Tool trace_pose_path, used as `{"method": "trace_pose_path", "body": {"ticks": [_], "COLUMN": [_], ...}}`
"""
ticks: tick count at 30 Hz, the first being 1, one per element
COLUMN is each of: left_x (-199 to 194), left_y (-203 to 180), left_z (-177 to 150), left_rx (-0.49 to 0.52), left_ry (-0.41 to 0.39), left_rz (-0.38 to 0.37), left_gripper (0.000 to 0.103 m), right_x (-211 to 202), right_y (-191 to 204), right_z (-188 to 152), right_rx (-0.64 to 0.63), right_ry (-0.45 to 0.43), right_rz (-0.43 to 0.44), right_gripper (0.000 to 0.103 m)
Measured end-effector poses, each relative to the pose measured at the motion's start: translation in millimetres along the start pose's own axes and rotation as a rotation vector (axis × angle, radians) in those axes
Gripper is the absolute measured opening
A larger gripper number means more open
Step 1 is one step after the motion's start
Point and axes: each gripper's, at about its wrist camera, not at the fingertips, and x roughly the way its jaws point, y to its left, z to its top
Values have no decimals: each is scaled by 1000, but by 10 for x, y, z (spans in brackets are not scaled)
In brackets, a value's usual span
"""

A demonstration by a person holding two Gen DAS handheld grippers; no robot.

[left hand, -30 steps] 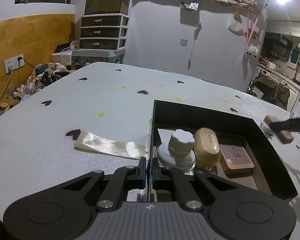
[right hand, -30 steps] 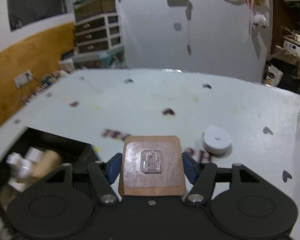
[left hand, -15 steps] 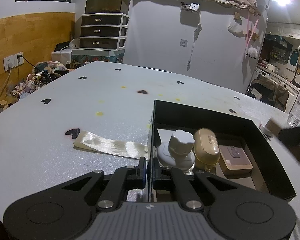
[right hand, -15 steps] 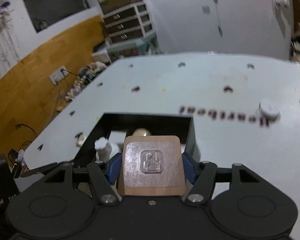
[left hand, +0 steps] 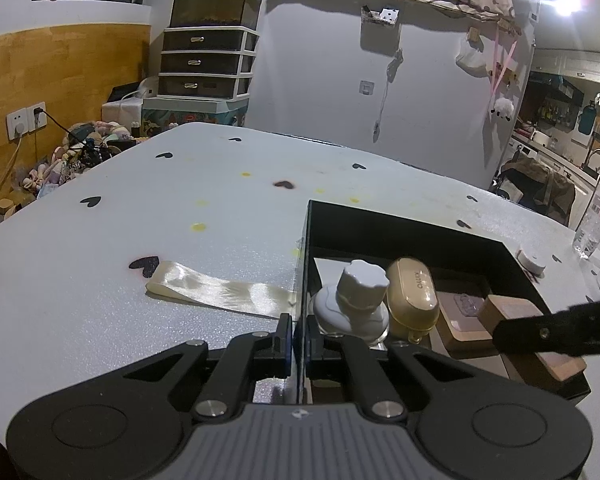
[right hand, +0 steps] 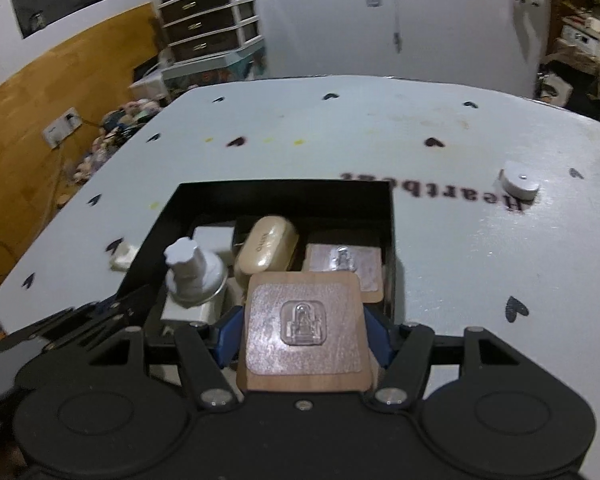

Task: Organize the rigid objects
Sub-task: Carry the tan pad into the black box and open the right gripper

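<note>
Two close wrist views, shared box (left hand: 412,228)

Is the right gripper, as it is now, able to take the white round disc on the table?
Probably not: the right gripper already holds a wooden block over the black box; the disc lies apart, unobstructed.

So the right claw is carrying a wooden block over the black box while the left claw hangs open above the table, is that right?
Not quite. The left claw is shut on the near wall of the black box, as the left wrist view shows. The right claw does carry the wooden block over the box.
</note>
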Motion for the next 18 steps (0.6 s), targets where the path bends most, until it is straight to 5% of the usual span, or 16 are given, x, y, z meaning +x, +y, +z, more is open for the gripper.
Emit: {"method": "trace_pose_path", "body": {"ticks": [18], "left_x": [-1], "left_y": [9], "left_z": [-9], "left_rx": [-1], "left_ry": [-1], "left_rz": [-4], "left_gripper": [6], "right_x": [37], "right_y": [28], "right_z": [-34], "right_rx": [11], "right_ry": [29], "right_rz": [-24], "right_gripper": [70]}}
